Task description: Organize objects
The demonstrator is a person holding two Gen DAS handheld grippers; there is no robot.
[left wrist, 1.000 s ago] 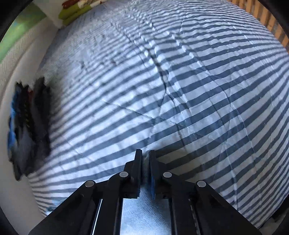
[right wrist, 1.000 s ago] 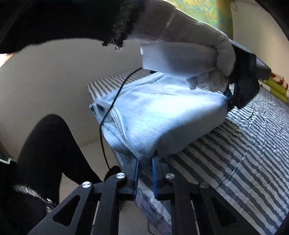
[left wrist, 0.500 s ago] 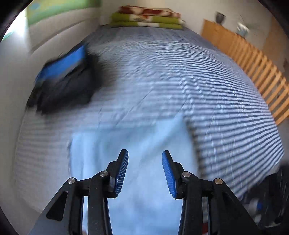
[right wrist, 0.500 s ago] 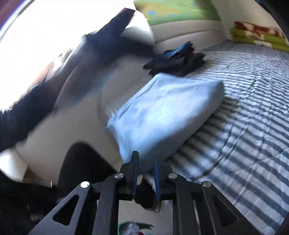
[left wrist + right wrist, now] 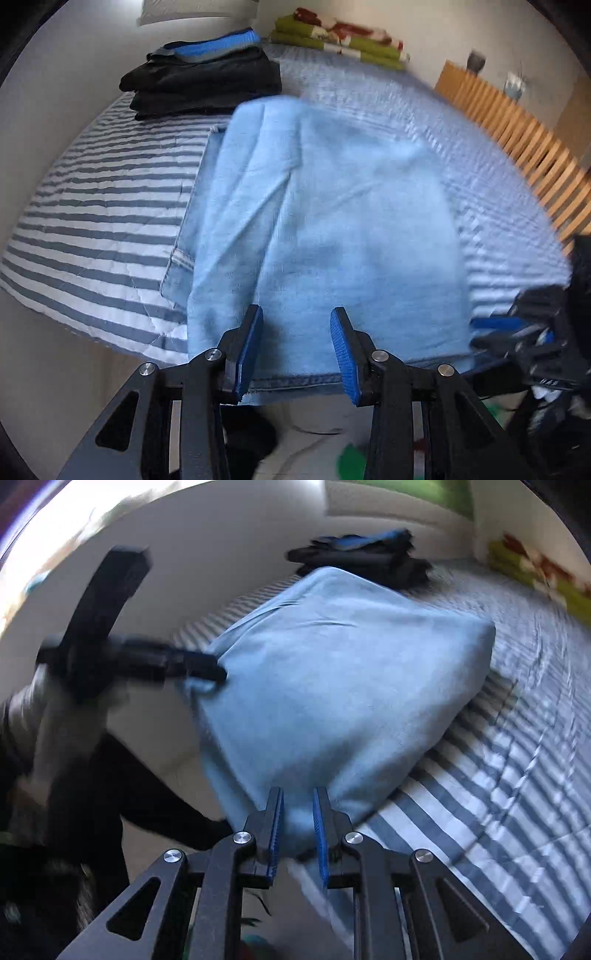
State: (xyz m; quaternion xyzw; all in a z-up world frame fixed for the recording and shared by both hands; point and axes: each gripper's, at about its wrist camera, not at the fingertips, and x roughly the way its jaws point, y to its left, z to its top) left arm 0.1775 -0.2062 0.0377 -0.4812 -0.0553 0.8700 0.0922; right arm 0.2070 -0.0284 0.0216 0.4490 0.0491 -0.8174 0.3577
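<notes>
Folded light-blue denim jeans [image 5: 325,206], soft and slightly creased, lie at the near edge of the striped quilted bed [image 5: 96,206]. Left tongs [image 5: 295,347] spread wide, empty, above the hem. Right tongs [image 5: 297,827] pinch the jeans' corner. Black folded clothes stack [image 5: 203,81] lies beyond.

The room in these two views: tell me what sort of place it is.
Most likely a bedroom. A bed with a striped cover fills both views, folded blankets lie at its far end, and a stack of dark folded clothes sits beside light blue jeans.
</notes>
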